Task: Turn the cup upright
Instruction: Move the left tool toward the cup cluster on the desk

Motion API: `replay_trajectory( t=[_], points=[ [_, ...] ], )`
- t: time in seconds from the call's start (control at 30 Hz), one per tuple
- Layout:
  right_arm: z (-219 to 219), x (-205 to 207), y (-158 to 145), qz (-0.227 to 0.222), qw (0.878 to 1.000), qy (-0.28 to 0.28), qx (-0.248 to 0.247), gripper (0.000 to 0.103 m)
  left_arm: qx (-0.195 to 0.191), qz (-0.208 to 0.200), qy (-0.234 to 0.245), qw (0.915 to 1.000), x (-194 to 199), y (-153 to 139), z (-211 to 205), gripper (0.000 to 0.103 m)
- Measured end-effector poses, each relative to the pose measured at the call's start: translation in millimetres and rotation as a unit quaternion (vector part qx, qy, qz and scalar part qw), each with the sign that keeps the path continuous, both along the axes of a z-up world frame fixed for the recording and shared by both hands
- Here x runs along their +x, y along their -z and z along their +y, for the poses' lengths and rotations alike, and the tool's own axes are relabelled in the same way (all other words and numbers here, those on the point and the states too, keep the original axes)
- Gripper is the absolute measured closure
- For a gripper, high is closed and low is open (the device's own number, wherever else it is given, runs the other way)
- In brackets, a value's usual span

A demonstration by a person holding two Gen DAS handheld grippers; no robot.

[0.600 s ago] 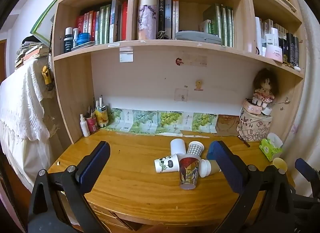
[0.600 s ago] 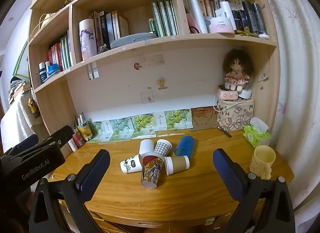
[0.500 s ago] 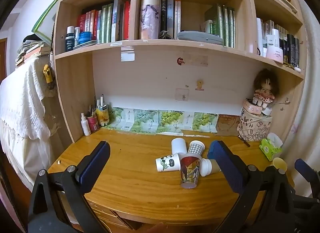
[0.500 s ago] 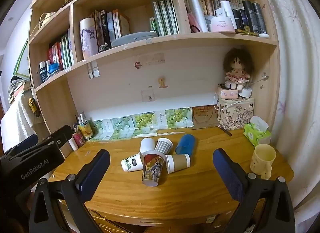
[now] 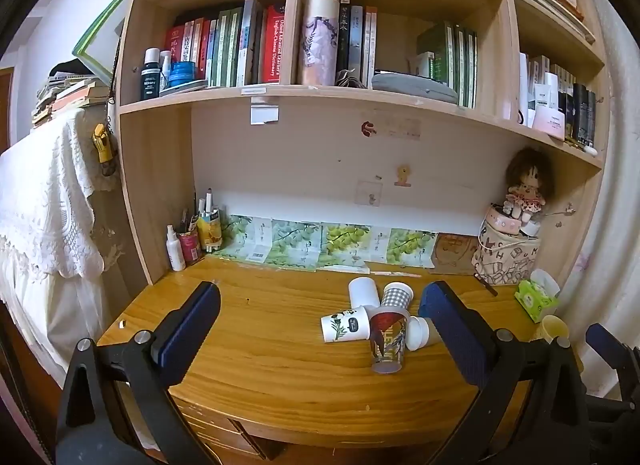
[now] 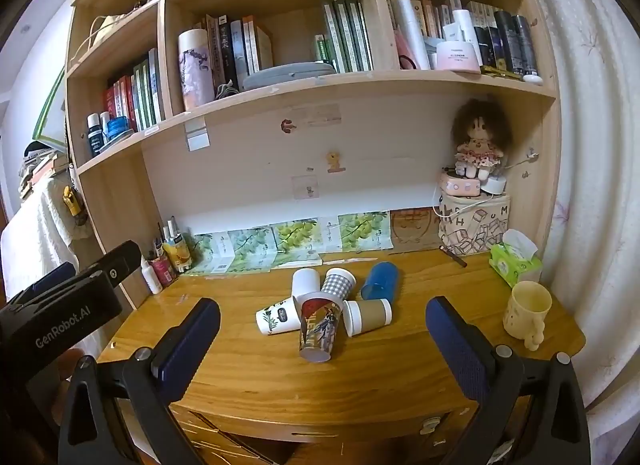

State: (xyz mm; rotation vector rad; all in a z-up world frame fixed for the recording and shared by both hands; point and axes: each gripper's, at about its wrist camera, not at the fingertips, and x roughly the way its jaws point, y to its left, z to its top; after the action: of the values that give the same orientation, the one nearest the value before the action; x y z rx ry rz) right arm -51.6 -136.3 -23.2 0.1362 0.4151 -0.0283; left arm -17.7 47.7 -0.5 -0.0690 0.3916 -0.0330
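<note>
Several paper cups lie on their sides in a cluster on the wooden desk (image 6: pixel 248 349). A red patterned cup (image 6: pixel 320 325) (image 5: pixel 387 339) is nearest. Around it lie a white plant-print cup (image 6: pixel 277 319) (image 5: pixel 346 323), a plain white cup (image 6: pixel 305 283), a checked cup (image 6: pixel 338 285), a brown-sleeved cup (image 6: pixel 368 316) and a blue cup (image 6: pixel 380 281). My left gripper (image 5: pixel 320 329) is open and empty, held in front of the desk. My right gripper (image 6: pixel 322 339) is open and empty, also short of the cups. The left gripper's body shows at the left of the right wrist view (image 6: pixel 60 313).
A yellow mug (image 6: pixel 526 311) stands upright at the desk's right end, by a green tissue pack (image 6: pixel 516 263). A printed bag with a doll (image 6: pixel 474 225) is at the back right. Bottles and pens (image 6: pixel 168 261) stand at the back left. Shelves of books hang above.
Both grippers have drifted slightly; the cups sit a little lower and further right in the views. Nothing on the desk has moved.
</note>
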Motion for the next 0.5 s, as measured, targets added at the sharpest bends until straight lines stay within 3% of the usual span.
replay_trajectory(
  t=[0.5],
  points=[
    [41,2,2,0.026,0.999,0.023,0.004,0.0,-0.018,0.041,0.038,0.9983,21,9,35,0.0]
  ],
)
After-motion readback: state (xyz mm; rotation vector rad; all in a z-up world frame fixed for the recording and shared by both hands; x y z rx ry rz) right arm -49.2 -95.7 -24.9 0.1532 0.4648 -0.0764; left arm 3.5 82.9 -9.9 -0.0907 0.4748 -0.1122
